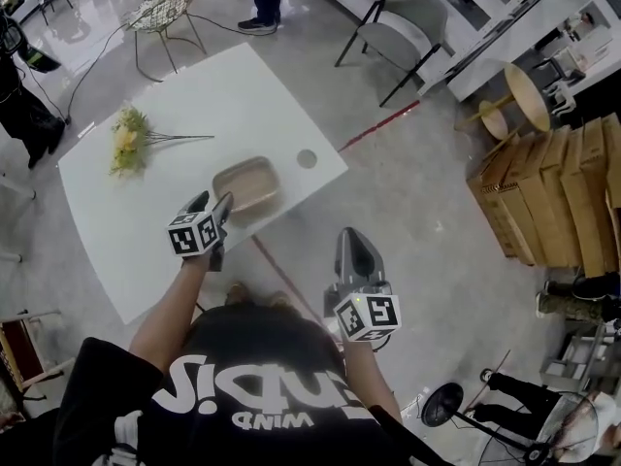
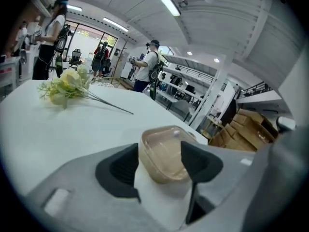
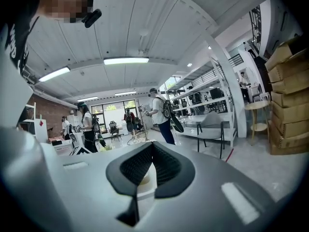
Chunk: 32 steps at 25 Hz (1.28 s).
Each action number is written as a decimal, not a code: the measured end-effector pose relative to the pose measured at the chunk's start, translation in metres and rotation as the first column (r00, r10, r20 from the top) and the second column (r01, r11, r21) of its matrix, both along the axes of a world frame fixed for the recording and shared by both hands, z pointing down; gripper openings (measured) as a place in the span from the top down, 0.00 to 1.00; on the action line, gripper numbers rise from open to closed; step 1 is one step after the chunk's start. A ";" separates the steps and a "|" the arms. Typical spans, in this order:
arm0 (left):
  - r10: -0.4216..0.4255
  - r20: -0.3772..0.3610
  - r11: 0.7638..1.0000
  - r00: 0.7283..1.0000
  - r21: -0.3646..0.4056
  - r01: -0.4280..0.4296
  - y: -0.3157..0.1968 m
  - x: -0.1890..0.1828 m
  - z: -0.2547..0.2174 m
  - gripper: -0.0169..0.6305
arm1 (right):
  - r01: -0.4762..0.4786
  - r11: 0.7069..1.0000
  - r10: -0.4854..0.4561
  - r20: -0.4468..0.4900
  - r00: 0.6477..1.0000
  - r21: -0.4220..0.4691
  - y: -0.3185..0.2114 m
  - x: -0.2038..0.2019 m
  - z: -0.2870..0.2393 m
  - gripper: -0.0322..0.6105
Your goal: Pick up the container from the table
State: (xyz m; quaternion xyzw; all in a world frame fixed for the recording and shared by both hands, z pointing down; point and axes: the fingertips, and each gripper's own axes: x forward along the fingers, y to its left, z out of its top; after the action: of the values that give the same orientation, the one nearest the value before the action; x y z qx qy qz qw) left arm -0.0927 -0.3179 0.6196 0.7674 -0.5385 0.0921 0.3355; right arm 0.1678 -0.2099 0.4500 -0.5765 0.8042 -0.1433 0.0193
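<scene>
A shallow, beige, see-through container sits on the white table close to its near edge. My left gripper hovers just on the near side of it, jaws spread wide. In the left gripper view the container shows in the gap ahead of the two dark pads, and neither pad presses on it. My right gripper hangs off the table over the floor, to the right of the container. Its jaws meet at the tips with nothing held.
A bunch of yellow-green flowers lies at the table's left. A small round hole marks the table near its right edge. Cardboard boxes stand at right, a grey chair and a wire chair beyond, and people stand around.
</scene>
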 end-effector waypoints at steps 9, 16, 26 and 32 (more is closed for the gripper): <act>-0.016 -0.030 0.998 0.999 -0.069 0.014 -0.006 0.005 0.027 0.61 | -0.042 0.999 0.041 -0.014 0.999 -0.022 -0.002 0.020 0.008 0.95; -0.030 -0.083 0.997 0.996 -0.070 0.024 -0.011 0.007 0.027 0.66 | -0.049 0.998 0.048 -0.013 0.999 -0.031 -0.005 0.024 0.010 0.95; -0.054 -0.145 0.996 0.988 -0.073 0.044 -0.012 0.004 0.024 0.73 | -0.038 0.999 0.038 -0.011 0.999 -0.037 -0.010 0.023 0.014 0.95; -0.077 -0.172 0.996 0.982 -0.060 0.067 -0.011 -0.004 0.018 0.78 | -0.025 0.999 0.024 -0.014 1.000 -0.035 -0.009 0.018 0.014 0.95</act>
State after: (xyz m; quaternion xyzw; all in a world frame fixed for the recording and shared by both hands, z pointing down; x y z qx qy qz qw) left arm -0.0967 -0.3286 0.6379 0.7432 -0.5319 0.0269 0.4050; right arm 0.1857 -0.2187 0.4641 -0.5875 0.7946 -0.1534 0.0056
